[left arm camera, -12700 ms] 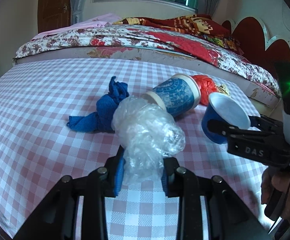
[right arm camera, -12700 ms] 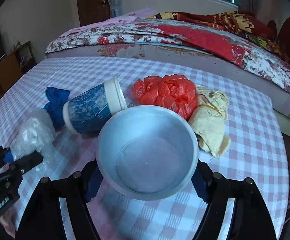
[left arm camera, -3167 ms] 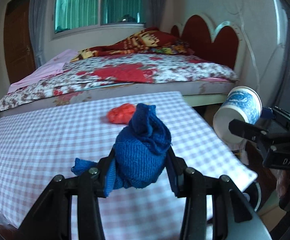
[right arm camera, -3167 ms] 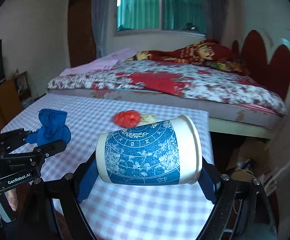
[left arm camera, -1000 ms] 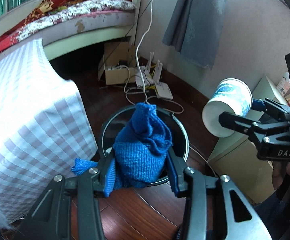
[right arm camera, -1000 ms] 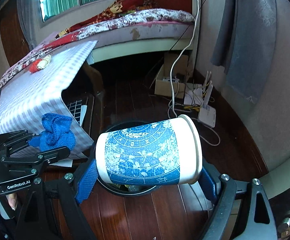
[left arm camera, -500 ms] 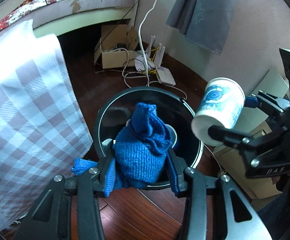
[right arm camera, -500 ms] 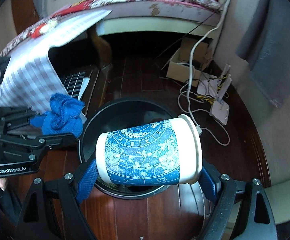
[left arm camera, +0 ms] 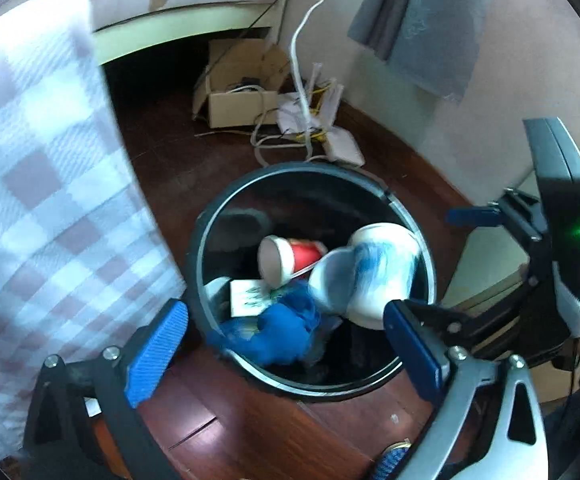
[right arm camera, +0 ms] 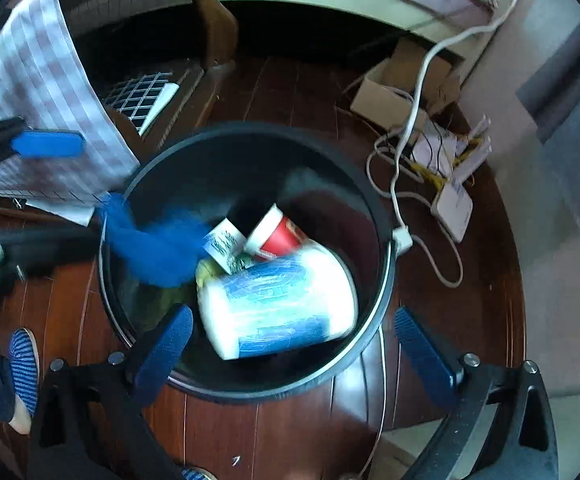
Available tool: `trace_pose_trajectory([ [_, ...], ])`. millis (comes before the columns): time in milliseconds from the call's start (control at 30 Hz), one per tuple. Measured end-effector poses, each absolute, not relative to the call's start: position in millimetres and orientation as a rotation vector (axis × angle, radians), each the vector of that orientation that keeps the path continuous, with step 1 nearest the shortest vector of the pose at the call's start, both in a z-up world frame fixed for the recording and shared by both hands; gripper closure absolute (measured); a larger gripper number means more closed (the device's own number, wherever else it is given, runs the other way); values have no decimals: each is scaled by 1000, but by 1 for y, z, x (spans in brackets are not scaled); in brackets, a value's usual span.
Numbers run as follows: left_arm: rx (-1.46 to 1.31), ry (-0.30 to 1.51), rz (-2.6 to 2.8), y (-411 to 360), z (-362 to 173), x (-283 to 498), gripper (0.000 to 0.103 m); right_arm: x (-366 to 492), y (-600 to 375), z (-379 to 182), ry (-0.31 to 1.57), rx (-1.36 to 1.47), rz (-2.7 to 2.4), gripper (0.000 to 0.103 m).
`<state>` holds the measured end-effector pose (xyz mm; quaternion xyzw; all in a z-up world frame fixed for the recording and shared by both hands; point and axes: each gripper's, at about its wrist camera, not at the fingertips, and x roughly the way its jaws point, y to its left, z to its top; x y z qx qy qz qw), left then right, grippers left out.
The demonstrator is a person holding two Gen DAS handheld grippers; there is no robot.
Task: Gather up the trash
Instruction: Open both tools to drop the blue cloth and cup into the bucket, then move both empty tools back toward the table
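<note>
A round black trash bin [left arm camera: 210,240] [right arm camera: 381,288] stands on the wooden floor below both grippers. The blue cloth [left arm camera: 286,330] [right arm camera: 158,248] is blurred, falling into the bin at its near-left rim. The blue-patterned paper cup [left arm camera: 365,276] [right arm camera: 278,312] is blurred too, falling inside the bin. A red paper cup [left arm camera: 290,256] [right arm camera: 276,236] and a small white carton [left arm camera: 250,296] [right arm camera: 224,242] lie in the bin. My left gripper [left arm camera: 286,356] is open and empty above the bin. My right gripper [right arm camera: 293,350] is open and empty above the bin.
The checked tablecloth [left arm camera: 42,200] [right arm camera: 42,76] hangs at the left of the bin. A cardboard box [left arm camera: 238,100], white cables and a router [right arm camera: 451,204] lie on the floor behind the bin. A wall and grey curtain [left arm camera: 421,20] are at the right.
Both grippers have opened over the bin. The blue cloth has dropped from the left gripper and the blue paper cup from the right gripper; both are falling into the bin.
</note>
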<state>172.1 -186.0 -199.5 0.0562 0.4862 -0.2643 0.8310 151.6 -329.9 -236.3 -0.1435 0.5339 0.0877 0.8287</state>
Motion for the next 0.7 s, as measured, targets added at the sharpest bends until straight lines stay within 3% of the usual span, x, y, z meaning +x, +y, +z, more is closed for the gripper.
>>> trace_pose_trajectory([
  [700, 139, 961, -454, -149, -179, 138, 1, 121, -323, -195, 1046, -191, 89, 1],
])
